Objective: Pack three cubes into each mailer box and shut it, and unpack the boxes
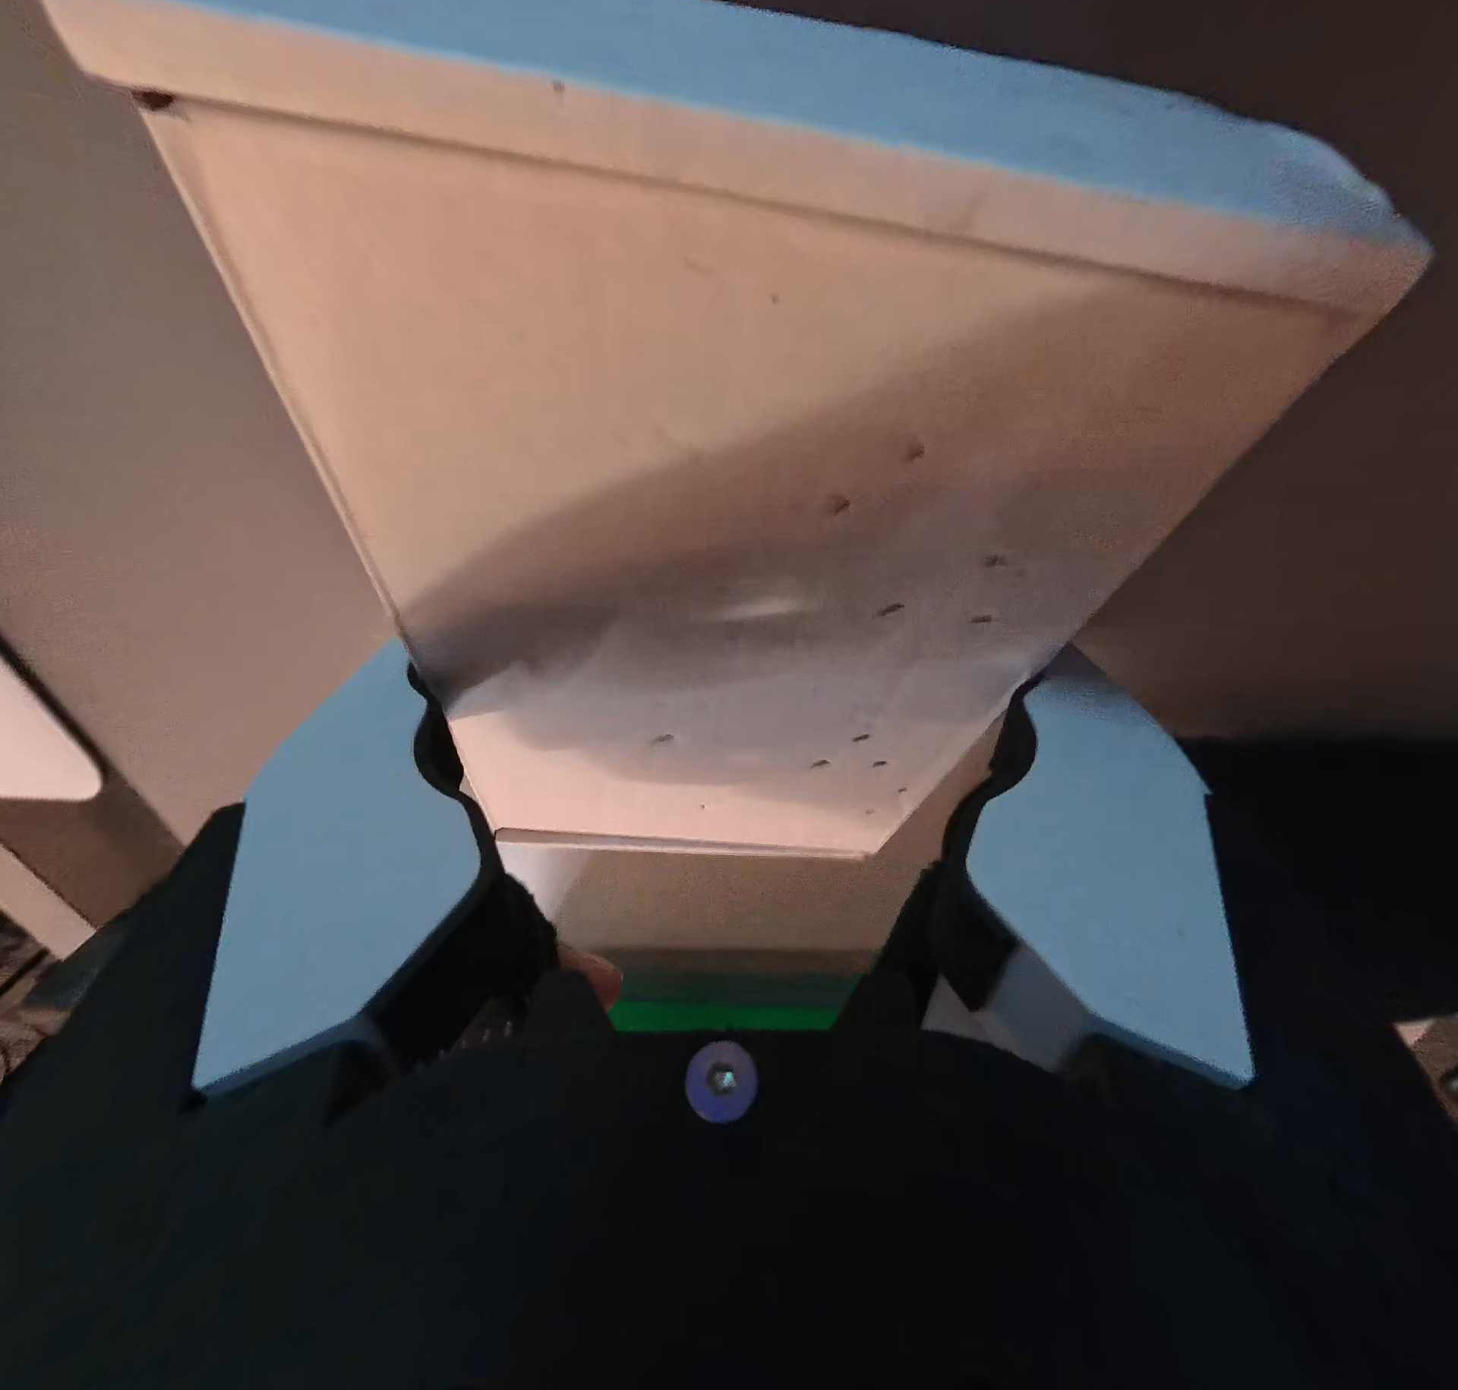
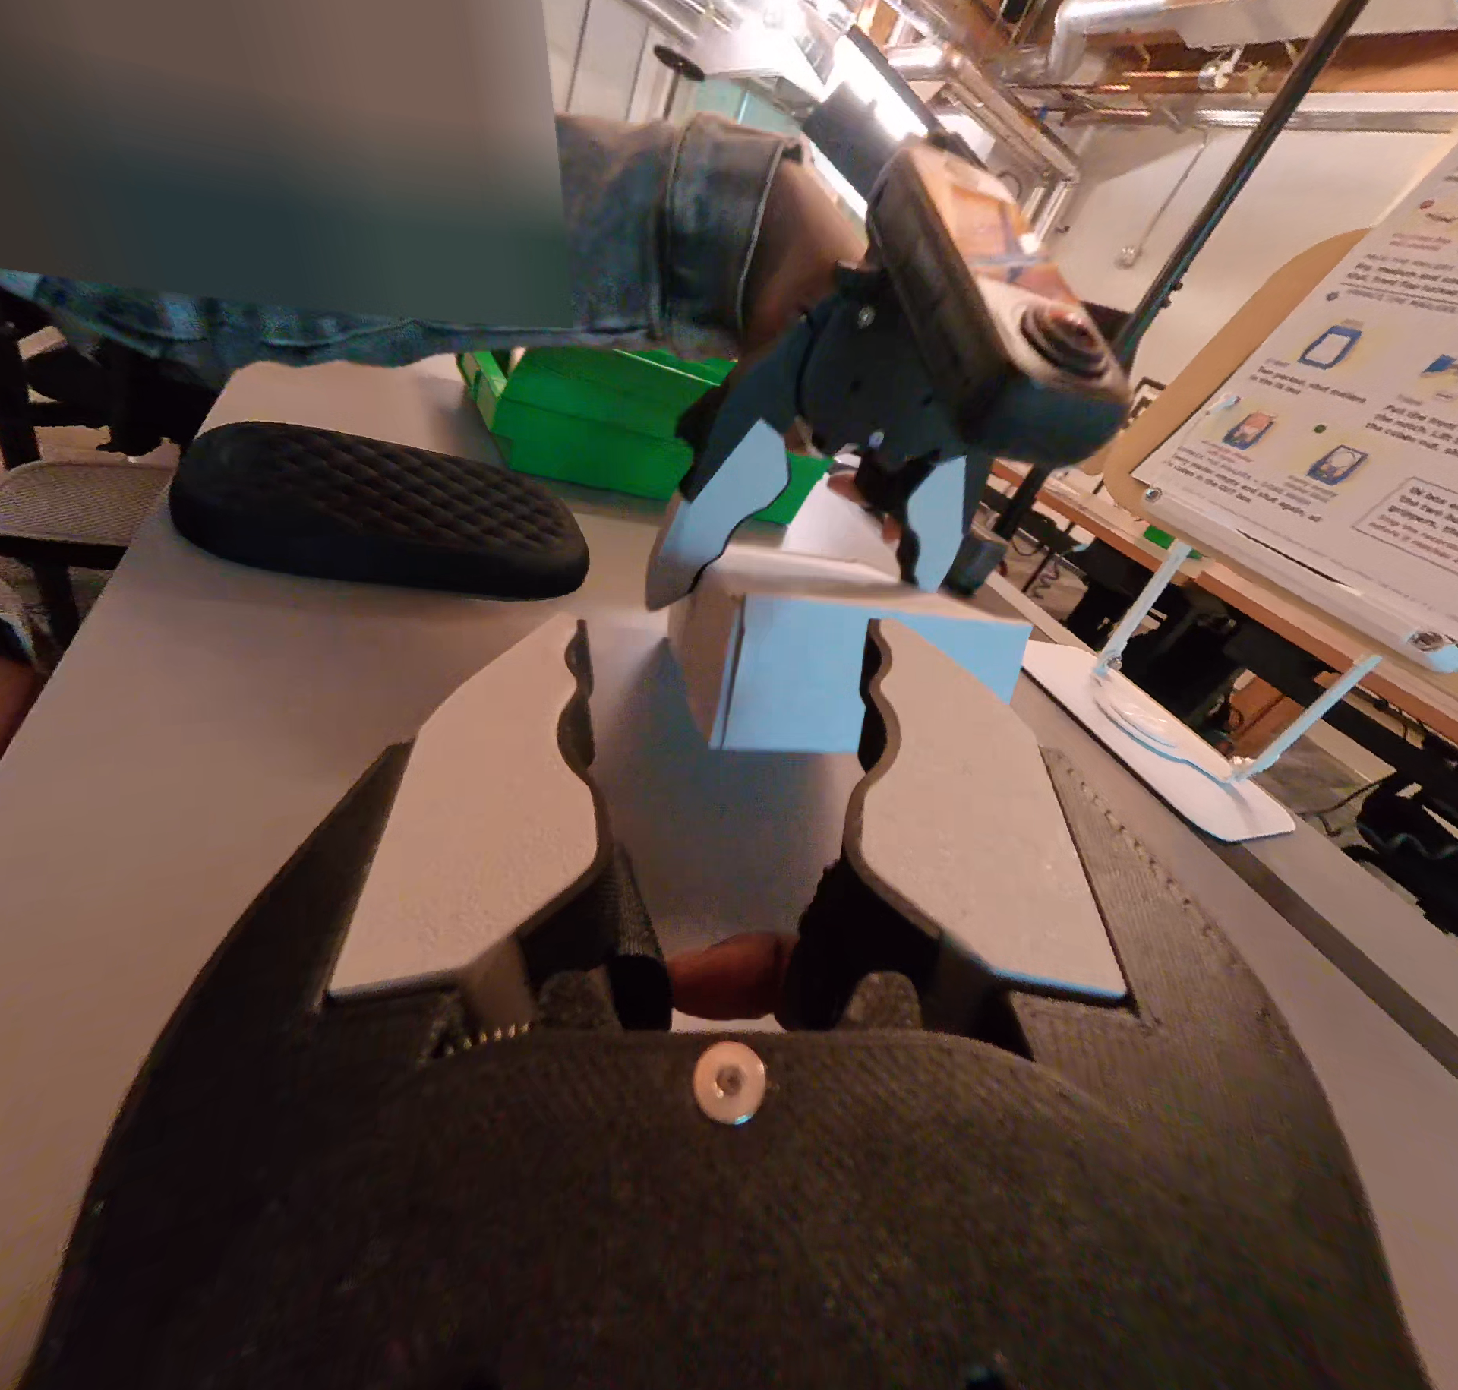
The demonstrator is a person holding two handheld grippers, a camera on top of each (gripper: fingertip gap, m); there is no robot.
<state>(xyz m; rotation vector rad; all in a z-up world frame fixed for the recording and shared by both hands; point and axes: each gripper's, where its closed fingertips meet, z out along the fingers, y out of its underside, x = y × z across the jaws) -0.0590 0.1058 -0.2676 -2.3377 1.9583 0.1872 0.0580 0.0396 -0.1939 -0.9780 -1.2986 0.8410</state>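
A white mailer box (image 1: 710, 342) fills the left wrist view, lid down. My left gripper (image 1: 722, 689) is shut on its two sides. In the right wrist view the same box (image 2: 789, 673) sits tilted over the grey table (image 2: 237, 721), with the left gripper (image 2: 789, 555) clamped on it from above. I cannot tell whether the box touches the table. My right gripper (image 2: 726, 681) is open and empty, just in front of the box. No cubes show.
A green bin (image 2: 592, 421) stands behind the box. A black padded rest (image 2: 371, 508) lies at the left of the table. A white stand with an instruction board (image 2: 1302, 421) is at the right edge. A person's sleeve (image 2: 671, 231) reaches in from above.
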